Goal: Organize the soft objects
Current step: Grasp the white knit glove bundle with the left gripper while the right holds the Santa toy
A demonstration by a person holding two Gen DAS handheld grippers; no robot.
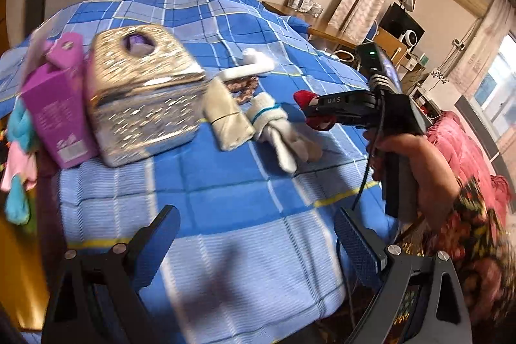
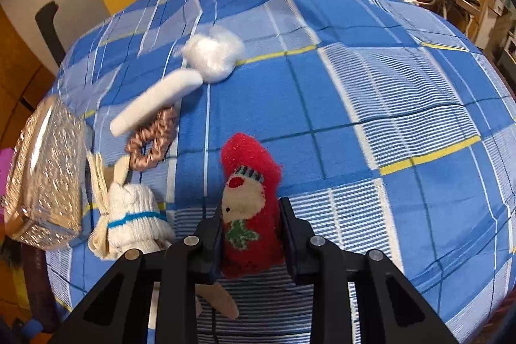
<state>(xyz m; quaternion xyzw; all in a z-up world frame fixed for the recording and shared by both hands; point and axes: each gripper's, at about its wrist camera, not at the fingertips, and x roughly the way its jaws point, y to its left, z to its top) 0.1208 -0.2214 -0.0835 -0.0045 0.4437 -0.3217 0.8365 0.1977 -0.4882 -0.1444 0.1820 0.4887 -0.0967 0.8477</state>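
Reading left to right across the blue plaid bedspread (image 2: 322, 92), I list: glittery gold box (image 2: 45, 176) at the far left edge; white rolled sock with a blue band (image 2: 135, 221) just beside it; brown braided ring (image 2: 151, 141) and white tube (image 2: 154, 103) behind; white fluff ball (image 2: 214, 54) touching the tube's far end.

Red sock with a stitched face (image 2: 248, 202): clamped in my right gripper (image 2: 250, 234), its long axis running straight away along the fingers.

Left gripper (image 1: 254, 247): jaws wide, holding nothing, and farther from the pile than the right.

Hidden: the red sock's lower end, behind the fingers. The box's contents are blurred in the left view.
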